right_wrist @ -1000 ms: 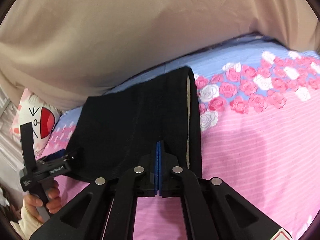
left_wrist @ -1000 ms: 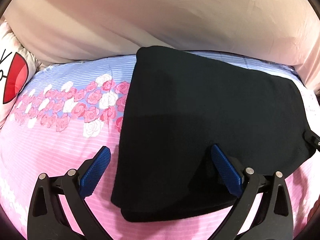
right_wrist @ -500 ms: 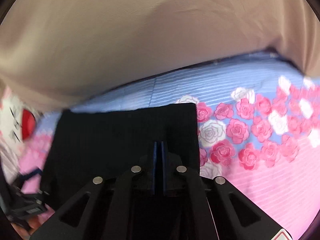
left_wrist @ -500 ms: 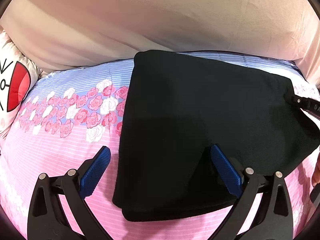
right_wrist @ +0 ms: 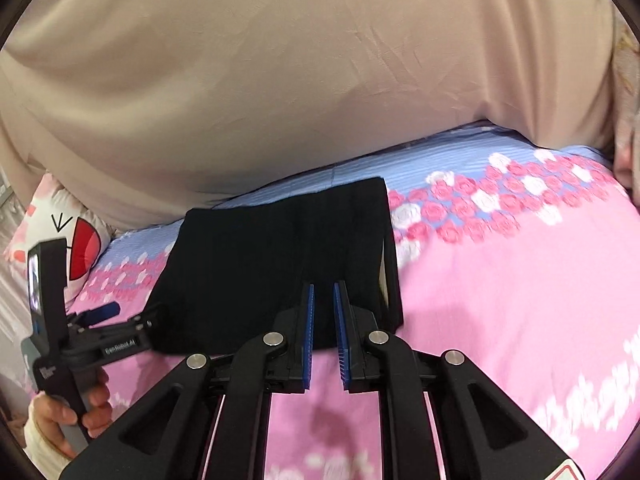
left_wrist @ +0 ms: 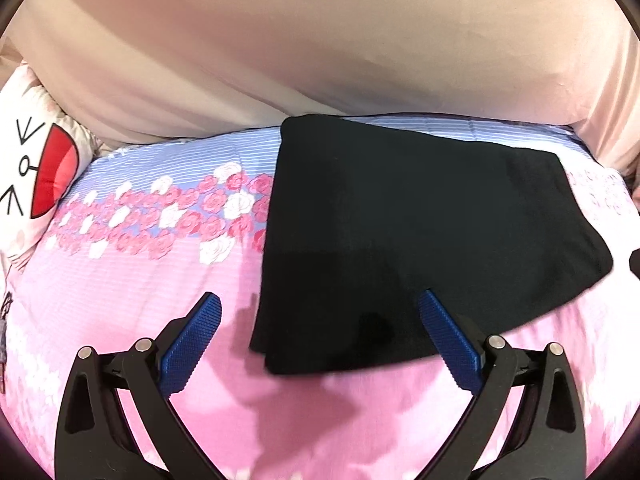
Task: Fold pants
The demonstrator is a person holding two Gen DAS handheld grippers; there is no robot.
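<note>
Folded black pants (left_wrist: 420,232) lie on the floral bedsheet (left_wrist: 120,300) – left hand-held gripper (left_wrist: 320,334) spread wide, right hand-held gripper (right_wrist: 324,320) just parting, both empty

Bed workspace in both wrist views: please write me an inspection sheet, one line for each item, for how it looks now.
Surface: bed sheet, pink with a blue band and printed roses.
Job's things: black pants lie folded in a flat stack on the sheet.
Clutter: cartoon pillow at the bed's left edge.
Grippers: left gripper wide open, nothing between its pads; right gripper has just been opening, a narrow gap, no cloth between its pads.
Cables: nothing seen.
Surroundings: beige cloth rises behind the bed; a hand holds the left gripper's handle.
</note>
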